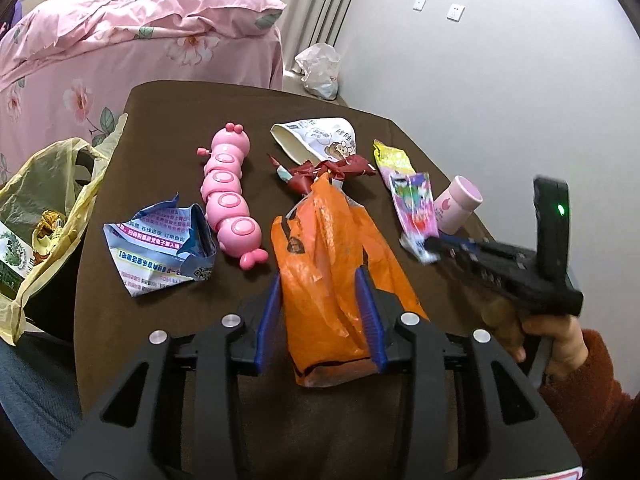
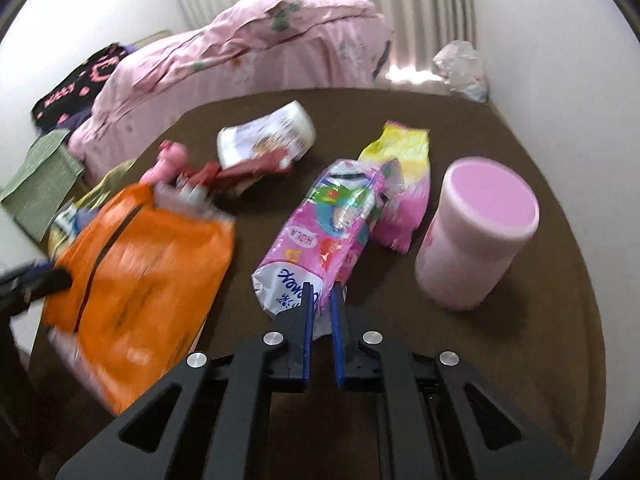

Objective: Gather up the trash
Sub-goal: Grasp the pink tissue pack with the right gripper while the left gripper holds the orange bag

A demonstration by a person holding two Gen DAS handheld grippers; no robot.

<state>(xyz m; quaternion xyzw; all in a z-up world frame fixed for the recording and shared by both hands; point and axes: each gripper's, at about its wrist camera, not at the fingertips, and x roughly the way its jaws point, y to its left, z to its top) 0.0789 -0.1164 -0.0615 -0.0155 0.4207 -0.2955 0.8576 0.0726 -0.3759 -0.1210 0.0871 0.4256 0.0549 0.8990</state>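
An orange plastic bag (image 1: 320, 256) lies crumpled on the brown table (image 1: 160, 120). My left gripper (image 1: 318, 276) straddles it, the blue pads standing apart with the bag between them, so it is open. My right gripper (image 2: 322, 286) is shut on the white end of a pink tissue-pack wrapper (image 2: 320, 232). The left wrist view shows that gripper (image 1: 430, 246) gripping the wrapper (image 1: 414, 208) at the right. The orange bag (image 2: 140, 272) is blurred in the right wrist view. A yellow trash bag (image 1: 48, 200) hangs open off the table's left edge with wrappers inside.
On the table lie a crumpled blue-white leaflet (image 1: 160, 248), a pink caterpillar toy (image 1: 230, 196), a tipped paper cup (image 1: 316, 140), a red wrapper (image 1: 324, 172) and a yellow-pink wrapper (image 1: 390, 158). A pink tub (image 2: 476, 232) stands at the right. A pink bed (image 1: 120, 40) is behind.
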